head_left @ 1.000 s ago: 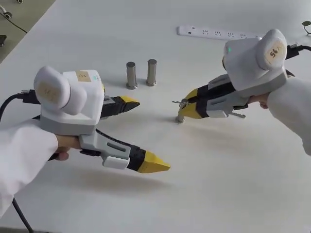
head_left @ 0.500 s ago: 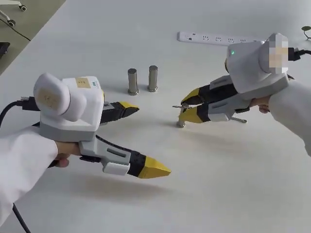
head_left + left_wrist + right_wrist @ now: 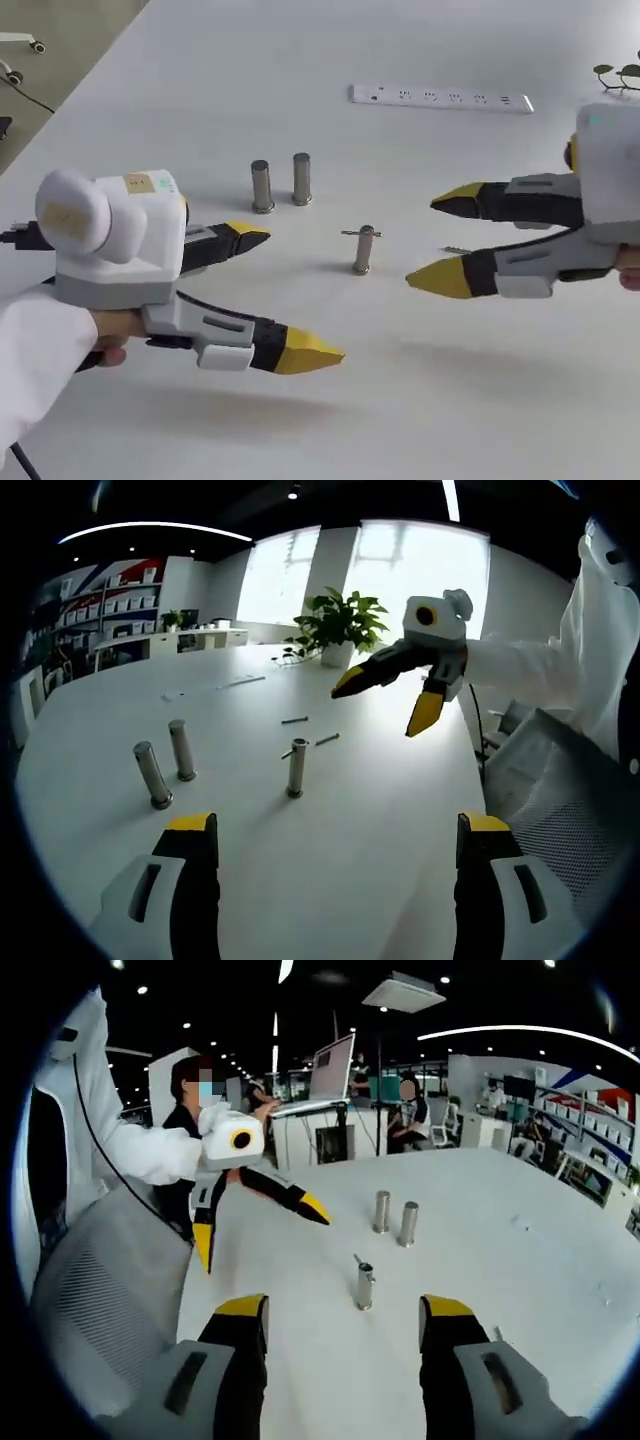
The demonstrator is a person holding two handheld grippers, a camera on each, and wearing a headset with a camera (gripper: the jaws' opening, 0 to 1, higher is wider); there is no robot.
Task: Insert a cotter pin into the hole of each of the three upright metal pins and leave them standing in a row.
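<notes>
Here, the left gripper (image 3: 300,292) and right gripper (image 3: 422,243) hover over a white desk (image 3: 420,400), jaws apart. Between them stands a metal pin (image 3: 363,252) with a cotter pin (image 3: 352,233) through its top. Two bare pins (image 3: 262,187) stand together beyond.

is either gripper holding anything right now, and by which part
Nothing is held: the left gripper and right gripper are both open and empty; the metal pin with its cotter pin stands free.
</notes>
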